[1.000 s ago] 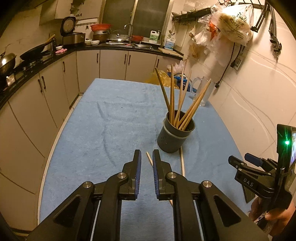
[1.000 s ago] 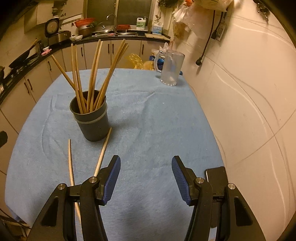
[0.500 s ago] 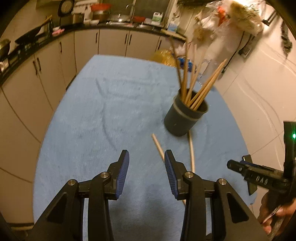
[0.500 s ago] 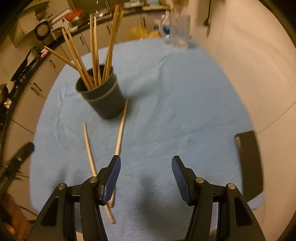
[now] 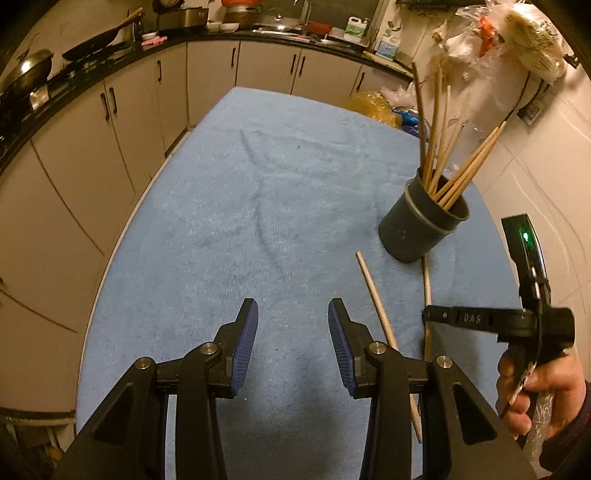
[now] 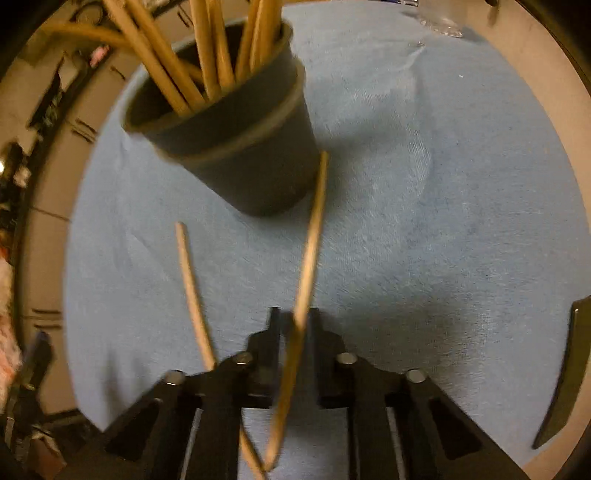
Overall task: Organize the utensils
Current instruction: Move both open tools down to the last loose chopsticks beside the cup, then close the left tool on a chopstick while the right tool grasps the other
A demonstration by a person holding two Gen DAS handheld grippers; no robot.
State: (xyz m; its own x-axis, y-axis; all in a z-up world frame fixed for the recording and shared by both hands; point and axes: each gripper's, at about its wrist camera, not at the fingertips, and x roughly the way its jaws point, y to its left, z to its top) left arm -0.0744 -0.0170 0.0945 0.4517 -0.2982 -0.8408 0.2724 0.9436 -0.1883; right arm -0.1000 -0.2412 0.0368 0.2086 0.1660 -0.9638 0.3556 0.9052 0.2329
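A dark grey cup (image 5: 421, 225) (image 6: 236, 155) holding several wooden chopsticks stands on the blue cloth (image 5: 258, 206). Two loose chopsticks lie in front of it. My right gripper (image 6: 295, 321) is shut on the right-hand chopstick (image 6: 314, 236), whose far tip lies beside the cup's base. The other chopstick (image 6: 190, 284) (image 5: 376, 299) lies on the cloth to its left. My left gripper (image 5: 291, 325) is open and empty above the cloth, left of the loose chopsticks. The right gripper's body (image 5: 517, 317) shows in the left wrist view.
A glass mug (image 6: 439, 22) stands at the far end of the cloth. A dark flat object (image 6: 565, 373) lies at the table's right edge. Cabinets and a counter with pans (image 5: 96, 40) run along the left. The wall is close on the right.
My right gripper has dropped low towards the cup and shut on the right-hand chopstick. My left gripper has opened wider and shifted left of the chopsticks.
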